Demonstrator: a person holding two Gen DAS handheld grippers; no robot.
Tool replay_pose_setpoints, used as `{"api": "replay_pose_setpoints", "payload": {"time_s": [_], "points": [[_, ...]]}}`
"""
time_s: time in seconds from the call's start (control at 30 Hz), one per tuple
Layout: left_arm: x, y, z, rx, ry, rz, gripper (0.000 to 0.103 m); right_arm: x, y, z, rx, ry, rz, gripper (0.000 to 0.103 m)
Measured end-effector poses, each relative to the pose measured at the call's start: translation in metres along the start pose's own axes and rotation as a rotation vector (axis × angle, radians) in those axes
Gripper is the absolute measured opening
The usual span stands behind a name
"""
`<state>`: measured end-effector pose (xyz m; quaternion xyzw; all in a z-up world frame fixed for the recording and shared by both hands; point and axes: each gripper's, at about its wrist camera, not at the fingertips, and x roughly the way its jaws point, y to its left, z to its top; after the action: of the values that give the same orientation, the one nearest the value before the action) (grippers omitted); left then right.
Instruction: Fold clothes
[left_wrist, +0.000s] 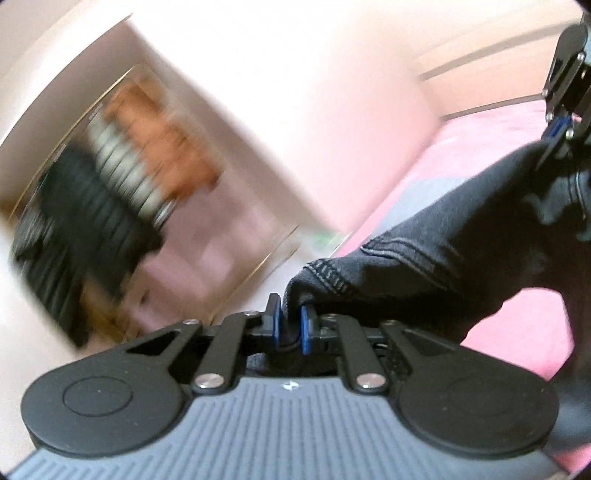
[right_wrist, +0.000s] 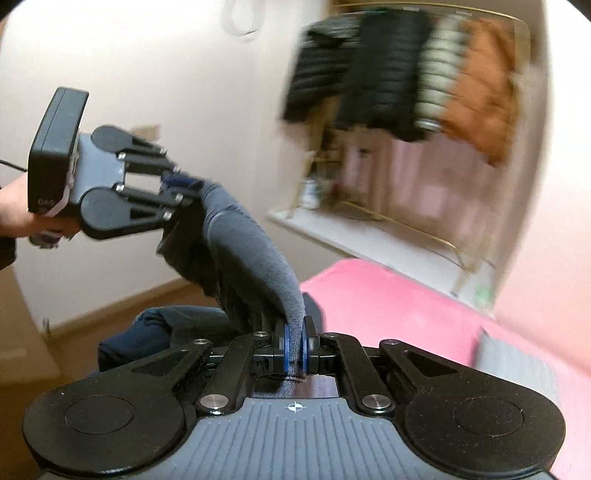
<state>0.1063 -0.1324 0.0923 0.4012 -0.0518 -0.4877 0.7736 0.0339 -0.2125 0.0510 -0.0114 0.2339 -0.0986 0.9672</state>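
Left wrist view: left gripper (left_wrist: 291, 326) pinches the dark grey garment (left_wrist: 443, 240); right gripper (right_wrist: 294, 341) pinches its other edge above the pink bed (right_wrist: 388, 306).

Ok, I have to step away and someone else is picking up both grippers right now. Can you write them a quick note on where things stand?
Left gripper: shut on an edge of the dark grey garment.
Right gripper: shut on another edge of the same garment.
Where things are: the garment hangs stretched between the two grippers, lifted above the pink bed. A dark blue piece of clothing lies lower left in the right wrist view. Jackets hang on a rack behind; not part of the job as far as shown.
Done: garment picked up at two points.
Left: lay it flat, fold it; no fold is visible yet.
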Motion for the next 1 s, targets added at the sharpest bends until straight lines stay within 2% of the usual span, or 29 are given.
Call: {"api": "replay_pose_setpoints", "payload": {"time_s": [0.17,0.23,0.3,0.33,0.37,0.4,0.43,0.47,0.5,0.53,0.57,0.6,0.73,0.83,0.87,0.9,0.97,1.0], "points": [[0.006,-0.13,0.127,0.169,-0.082,-0.206,0.009,-0.12,-0.083,-0.079,0.26,0.03,-0.106,0.004],[0.015,-0.186,0.174,0.193,-0.11,-0.32,0.009,-0.161,-0.109,-0.119,0.35,0.075,-0.174,0.004],[0.035,-0.252,0.216,0.197,-0.097,-0.438,0.011,-0.202,-0.134,-0.159,0.436,0.124,-0.248,0.004],[0.043,-0.287,0.232,0.174,-0.086,-0.499,0.018,-0.218,-0.148,-0.183,0.491,0.154,-0.306,0.004],[0.05,-0.322,0.249,0.15,-0.074,-0.56,0.02,-0.23,-0.162,-0.204,0.554,0.188,-0.361,0.004],[0.053,-0.35,0.258,0.107,-0.06,-0.641,0.031,-0.239,-0.177,-0.226,0.62,0.233,-0.415,0.004],[0.056,-0.378,0.268,0.064,-0.046,-0.724,0.046,-0.247,-0.192,-0.253,0.691,0.298,-0.482,0.004],[0.057,-0.397,0.271,0.057,-0.031,-0.773,0.049,-0.254,-0.204,-0.277,0.738,0.362,-0.545,0.005],[0.057,-0.415,0.275,0.051,-0.015,-0.821,0.05,-0.26,-0.209,-0.294,0.746,0.409,-0.589,0.019],[0.056,-0.422,0.264,0.051,0.004,-0.835,0.052,-0.265,-0.213,-0.31,0.743,0.45,-0.627,0.031],[0.055,-0.429,0.253,0.051,0.024,-0.847,0.054,-0.271,-0.216,-0.326,0.74,0.491,-0.665,0.057],[0.054,-0.435,0.243,0.052,0.045,-0.86,0.057,-0.275,-0.217,-0.335,0.737,0.513,-0.677,0.067],[0.081,-0.436,0.179,0.043,0.211,-0.83,0.061,-0.279,-0.203,-0.361,0.738,0.562,-0.648,0.067],[0.124,-0.421,0.139,0.024,0.286,-0.821,0.063,-0.251,-0.192,-0.364,0.711,0.592,-0.61,0.067],[0.14,-0.419,0.137,0.023,0.298,-0.819,0.063,-0.241,-0.189,-0.365,0.7,0.603,-0.598,0.068],[0.148,-0.421,0.132,0.02,0.305,-0.818,0.063,-0.231,-0.185,-0.365,0.689,0.613,-0.587,0.078],[0.165,-0.424,0.122,0.014,0.321,-0.816,0.064,-0.208,-0.181,-0.379,0.585,0.637,-0.577,0.098],[0.174,-0.427,0.12,0.006,0.323,-0.818,0.065,-0.19,-0.18,-0.384,0.516,0.649,-0.567,0.098]]}}
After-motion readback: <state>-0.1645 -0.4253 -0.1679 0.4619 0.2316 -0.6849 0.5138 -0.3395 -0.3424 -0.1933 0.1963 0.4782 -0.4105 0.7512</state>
